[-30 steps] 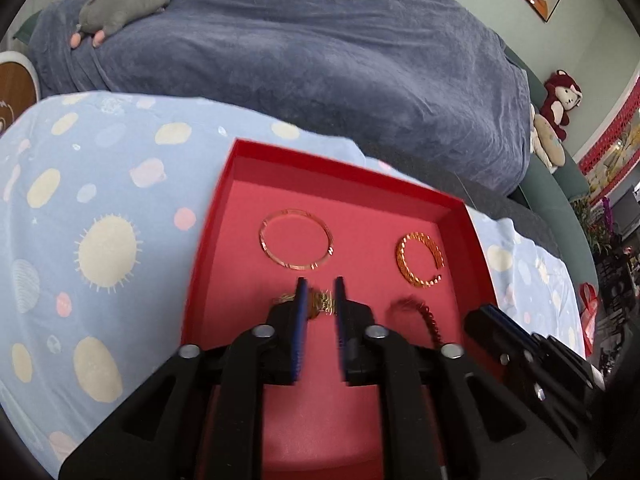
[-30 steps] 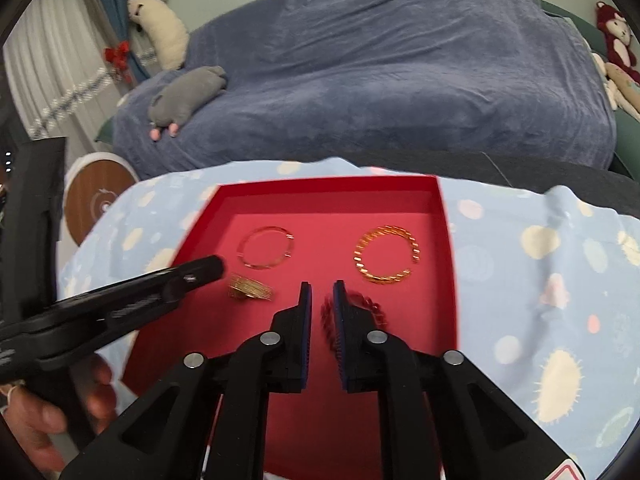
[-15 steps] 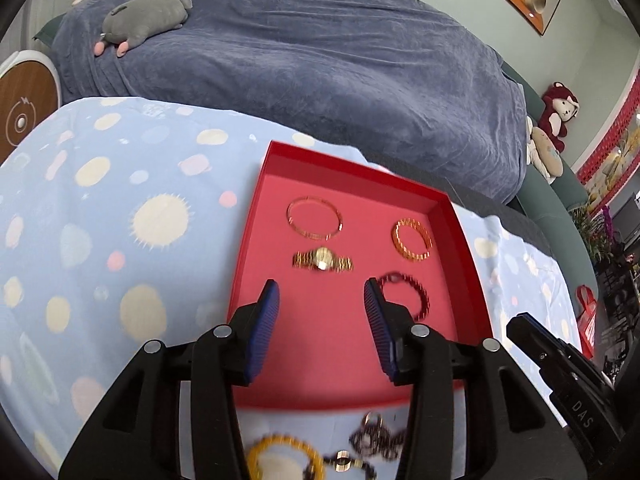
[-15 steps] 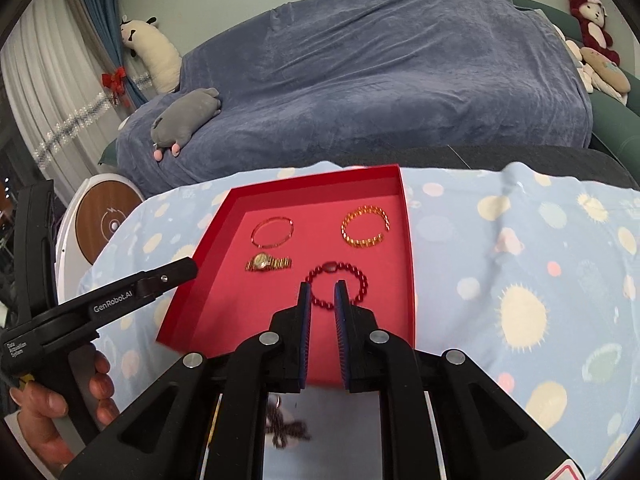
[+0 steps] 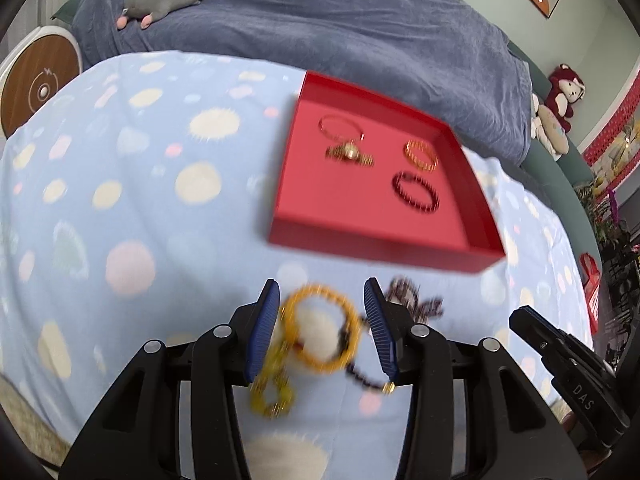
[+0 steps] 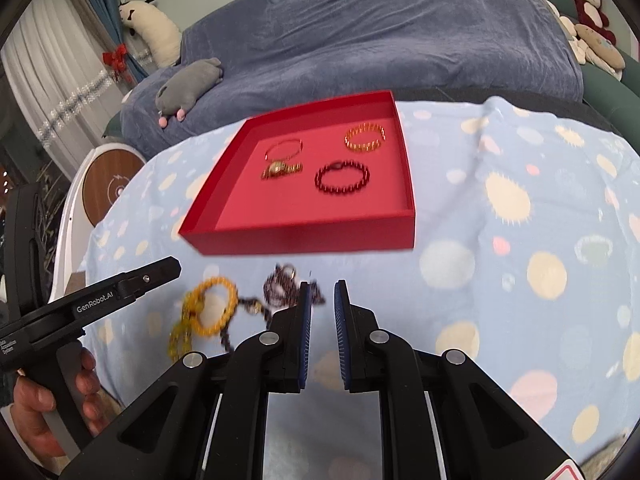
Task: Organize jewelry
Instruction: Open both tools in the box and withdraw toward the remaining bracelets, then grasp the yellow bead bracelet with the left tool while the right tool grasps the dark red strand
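Looks like roughly halfway, give or take. Four pieces sit in the red tray (image 6: 296,236), and a small tangle is left on the spotted cloth (image 5: 120,184) on the near side of it.

Going left to right: the left gripper (image 5: 320,326) has its fingers spread wide, with nothing pinched. The yellow bead bracelet (image 5: 320,328) lies on the cloth right between the tips, so my guess is that's the next pick. A yellow bead strand (image 5: 272,392) trails down from it by the left finger, and a dark chain (image 5: 366,378) runs off by the right finger, so it may drag along when the bracelet gets lifted.

Just past the left gripper's right fingertip is a dark bead bracelet (image 6: 280,288), blurry, and it's touching or nearly touching the right gripper's left fingertip. The right gripper (image 6: 323,292) has its fingers only narrowly apart, holding nothing, over bare cloth.

Tray sits well ahead of both sets of fingers. Inside, left to right: a thin bangle (image 6: 284,148) at the far left, a gold watch (image 6: 280,169) just in front of it and maybe overlapping it, a red bead bracelet (image 6: 342,178) toward the middle-right, and a gold chain bangle (image 6: 365,137) at the far right. The near half of the tray floor is bare, so there's room for the rest.
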Action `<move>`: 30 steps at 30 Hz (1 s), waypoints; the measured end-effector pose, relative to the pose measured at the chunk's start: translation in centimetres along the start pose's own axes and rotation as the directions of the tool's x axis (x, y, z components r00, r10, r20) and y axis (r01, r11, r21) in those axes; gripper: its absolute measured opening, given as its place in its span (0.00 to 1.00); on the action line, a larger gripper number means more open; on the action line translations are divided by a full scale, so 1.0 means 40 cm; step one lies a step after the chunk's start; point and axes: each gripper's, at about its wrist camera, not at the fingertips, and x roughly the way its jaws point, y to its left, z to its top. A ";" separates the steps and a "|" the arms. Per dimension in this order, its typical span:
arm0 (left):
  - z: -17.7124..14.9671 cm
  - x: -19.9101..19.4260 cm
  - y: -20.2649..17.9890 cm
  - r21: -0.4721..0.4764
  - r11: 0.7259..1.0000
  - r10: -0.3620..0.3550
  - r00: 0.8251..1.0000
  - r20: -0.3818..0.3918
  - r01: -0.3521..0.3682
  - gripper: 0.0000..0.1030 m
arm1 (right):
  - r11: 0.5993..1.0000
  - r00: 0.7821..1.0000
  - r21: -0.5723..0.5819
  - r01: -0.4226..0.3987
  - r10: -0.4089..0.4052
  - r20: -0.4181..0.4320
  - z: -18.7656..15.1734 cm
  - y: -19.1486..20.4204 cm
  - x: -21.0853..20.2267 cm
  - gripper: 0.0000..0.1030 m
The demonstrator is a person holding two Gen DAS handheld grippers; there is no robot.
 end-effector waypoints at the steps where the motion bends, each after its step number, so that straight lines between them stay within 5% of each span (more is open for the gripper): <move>1: -0.015 -0.002 0.003 0.003 1.000 0.004 1.000 -0.006 -0.004 0.41 | 1.000 1.000 0.002 -0.001 0.001 -0.010 -0.016 0.002 -0.003 0.13; 15: -0.132 -0.011 0.047 -0.005 0.999 0.040 0.997 -0.064 -0.041 0.41 | 1.000 0.997 -0.023 -0.011 0.010 -0.074 -0.123 0.043 -0.016 0.13; 30: -0.151 0.022 0.082 -0.019 0.999 0.034 0.996 -0.084 -0.036 0.31 | 0.998 0.995 -0.051 -0.028 0.023 -0.094 -0.133 0.077 -0.005 0.13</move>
